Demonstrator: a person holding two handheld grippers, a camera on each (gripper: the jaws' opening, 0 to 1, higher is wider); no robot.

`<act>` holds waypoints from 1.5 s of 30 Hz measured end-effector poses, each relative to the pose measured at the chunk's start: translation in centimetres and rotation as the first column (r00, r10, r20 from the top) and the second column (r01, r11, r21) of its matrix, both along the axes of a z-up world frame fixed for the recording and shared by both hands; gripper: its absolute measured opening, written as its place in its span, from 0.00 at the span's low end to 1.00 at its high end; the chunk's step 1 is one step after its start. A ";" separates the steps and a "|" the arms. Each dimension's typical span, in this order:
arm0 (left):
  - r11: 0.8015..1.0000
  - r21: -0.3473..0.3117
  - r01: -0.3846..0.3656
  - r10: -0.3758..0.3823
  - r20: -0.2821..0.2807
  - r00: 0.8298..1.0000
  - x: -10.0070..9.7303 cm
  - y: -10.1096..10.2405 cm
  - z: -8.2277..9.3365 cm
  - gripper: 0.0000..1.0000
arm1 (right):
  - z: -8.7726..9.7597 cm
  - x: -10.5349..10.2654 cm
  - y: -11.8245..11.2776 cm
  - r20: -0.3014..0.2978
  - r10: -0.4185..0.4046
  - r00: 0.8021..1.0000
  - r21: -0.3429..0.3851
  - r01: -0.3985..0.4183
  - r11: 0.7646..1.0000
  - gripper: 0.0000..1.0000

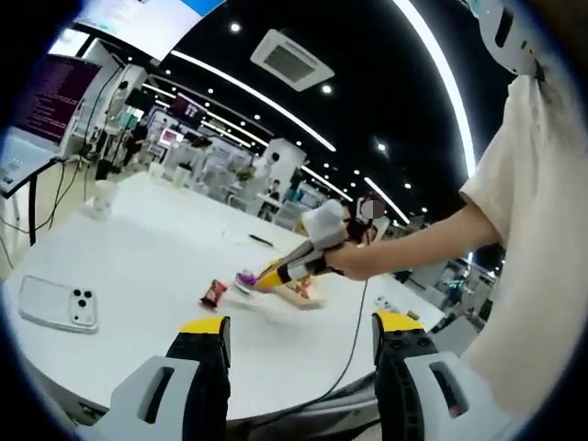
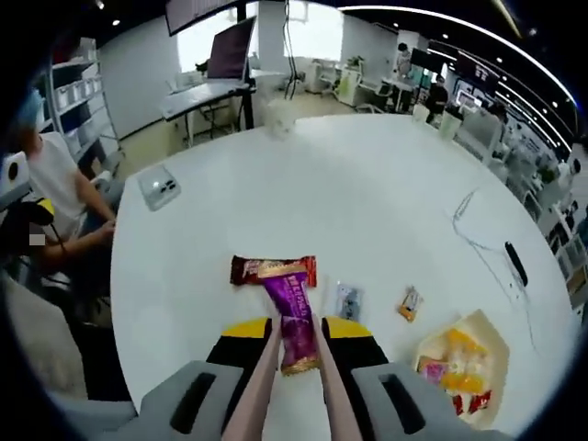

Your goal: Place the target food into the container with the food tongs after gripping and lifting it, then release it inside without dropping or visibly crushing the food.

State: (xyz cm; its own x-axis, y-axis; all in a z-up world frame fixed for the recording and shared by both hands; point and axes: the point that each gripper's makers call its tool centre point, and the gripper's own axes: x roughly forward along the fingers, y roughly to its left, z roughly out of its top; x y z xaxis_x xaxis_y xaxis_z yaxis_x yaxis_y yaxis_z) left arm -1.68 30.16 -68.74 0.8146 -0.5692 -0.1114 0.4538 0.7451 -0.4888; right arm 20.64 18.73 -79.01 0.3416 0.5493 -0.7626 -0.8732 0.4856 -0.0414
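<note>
Right gripper (image 2: 296, 342): jaws squeeze the pink tongs (image 2: 262, 386) — tips pinch the purple snack packet (image 2: 294, 317), lifted above the white table (image 2: 367, 202).
Container (image 2: 464, 363): nearby, holding snacks — likely the drop spot.
Left gripper (image 1: 299, 338): jaws spread, empty, held clear.

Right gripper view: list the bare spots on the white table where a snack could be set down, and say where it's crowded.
Free: the wide stretch of white table between the phone and the black pen, beyond the red packet. Also the strip left of the red packet toward the table edge. Crowded: near the tongs, where the purple packet, two small packets and the container cluster.
</note>
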 end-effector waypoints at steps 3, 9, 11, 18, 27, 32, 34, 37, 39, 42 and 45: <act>1.000 0.007 0.004 -0.004 -0.006 1.000 0.0 0.0 -0.2 0.62 | 0.9 -0.1 0.2 0.000 -0.037 0.999 0.059 0.037 0.998 0.20; 0.999 0.034 -0.040 0.039 0.018 0.999 -0.2 1.3 1.0 0.62 | 2.1 -1.1 0.3 -0.010 -0.083 0.997 0.127 0.083 0.988 0.20; 0.998 0.026 -0.064 0.064 0.023 0.998 -0.3 1.8 1.2 0.62 | 2.4 -1.2 0.2 -0.014 -0.096 0.995 0.139 0.097 0.986 0.20; 0.996 0.014 -0.083 0.082 0.037 0.996 -0.9 2.1 1.5 0.62 | 4.7 -1.4 0.5 0.014 -0.104 0.994 0.165 0.100 0.981 0.20; 0.997 0.017 -0.076 0.075 0.072 0.995 -1.5 2.0 2.3 0.62 | 7.0 -2.5 0.6 0.049 -0.122 0.991 0.190 0.111 0.976 0.20; 0.998 0.019 -0.061 0.060 0.050 0.997 -2.0 1.5 1.6 0.62 | 7.3 -2.9 0.2 0.053 -0.138 0.989 0.200 0.125 0.972 0.20; 0.998 0.023 -0.050 0.049 0.046 0.998 -2.1 1.2 1.5 0.62 | 7.3 -2.9 -0.3 0.052 -0.148 0.988 0.207 0.135 0.969 0.20; 0.999 0.027 -0.045 0.044 0.046 0.998 -2.0 1.0 1.6 0.62 | 7.3 -3.0 -1.0 0.048 -0.161 0.986 0.211 0.147 0.966 0.20; 0.999 0.028 -0.045 0.044 0.047 0.998 -1.7 0.8 1.7 0.62 | 7.4 -3.0 -1.6 0.046 -0.173 0.984 0.217 0.159 0.963 0.20; 0.999 0.032 -0.039 0.037 0.049 0.998 -1.4 0.4 1.9 0.62 | 8.0 -2.7 -2.4 0.053 -0.187 0.981 0.228 0.170 0.959 0.20; 0.999 0.041 -0.022 0.020 0.049 0.999 -1.2 -0.1 2.0 0.62 | 8.9 -2.3 -3.2 0.067 -0.203 0.977 0.244 0.181 0.953 0.20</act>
